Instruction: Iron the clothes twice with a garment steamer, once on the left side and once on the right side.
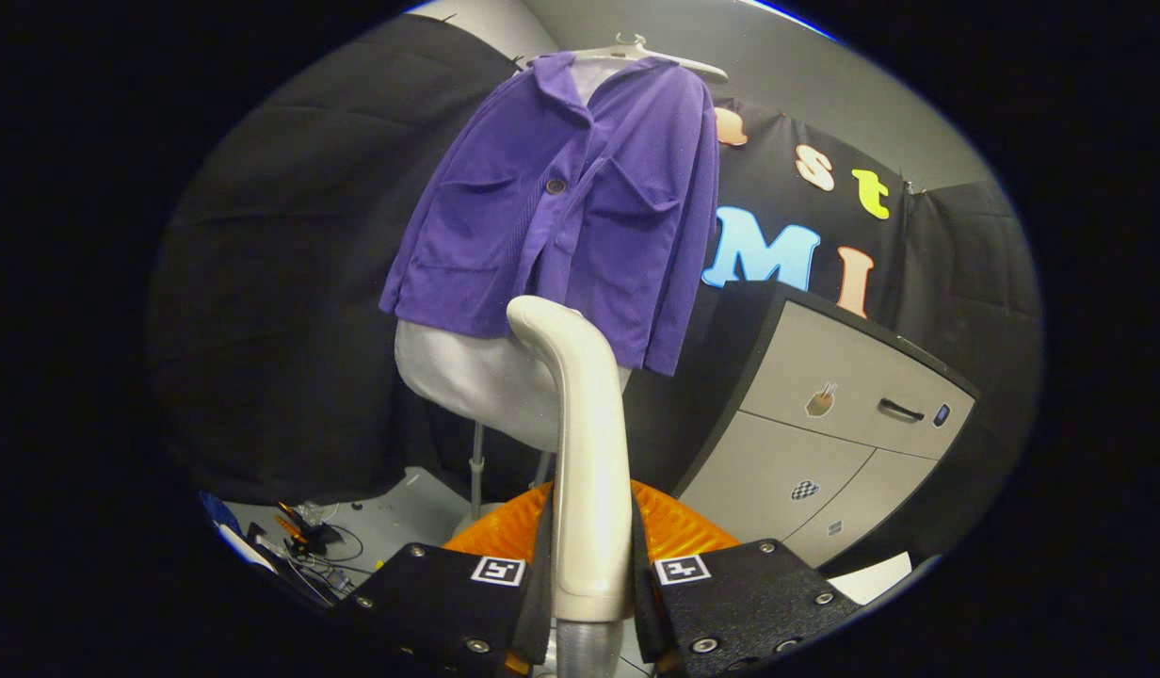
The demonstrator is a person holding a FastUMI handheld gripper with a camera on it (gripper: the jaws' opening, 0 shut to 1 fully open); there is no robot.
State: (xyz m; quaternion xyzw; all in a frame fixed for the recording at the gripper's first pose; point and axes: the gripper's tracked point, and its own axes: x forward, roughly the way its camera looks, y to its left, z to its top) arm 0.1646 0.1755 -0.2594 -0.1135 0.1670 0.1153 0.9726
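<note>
Between the claw (589,565) fingers, cream steamer (585,443) stands upright.

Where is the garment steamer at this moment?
In the gripper view, the garment steamer stands upright between the fingers of the gripper, which is shut on its handle. Its head reaches the lower hem of the purple jacket hanging on the mannequin.

No readable text is showing; the gripper (588,574), closed on the steamer (589,452), is carrying only square black-and-white markers (498,570), one per finger.
</note>
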